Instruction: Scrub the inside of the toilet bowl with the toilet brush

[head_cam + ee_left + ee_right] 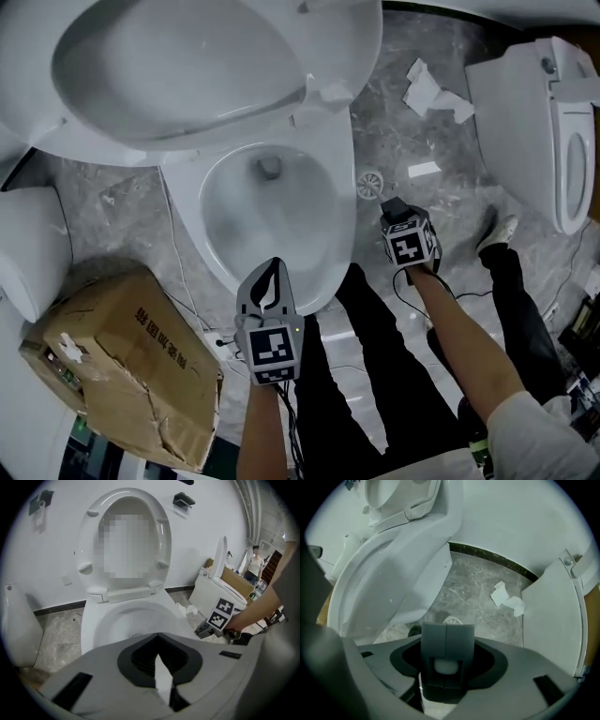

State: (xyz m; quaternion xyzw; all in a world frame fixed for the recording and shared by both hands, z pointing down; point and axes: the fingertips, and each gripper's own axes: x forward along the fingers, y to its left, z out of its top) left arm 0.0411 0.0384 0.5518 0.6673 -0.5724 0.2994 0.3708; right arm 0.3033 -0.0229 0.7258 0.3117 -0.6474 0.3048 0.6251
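Observation:
The white toilet stands with lid and seat raised; its bowl rim (342, 234) (93, 620) lies ahead of me and nothing is inside the bowl. My left gripper (272, 268) (161, 670) hovers over the bowl's front rim, its white fingertips shut together on nothing. My right gripper (394, 212) (446, 667) points straight down at the floor to the right of the toilet (393, 573). It stands open around a dark grey block (394, 204) (446, 637) with a white rounded piece (445, 665) in it. I cannot tell what the block is, and no brush head shows.
A white wheel-shaped thing (369, 183) (451, 619) lies on the marble floor just beyond the block. Paper scraps (431, 94) lie further back. A second toilet (553, 122) stands at right, a torn cardboard box (122, 366) at left. My legs (375, 366) are beside the bowl.

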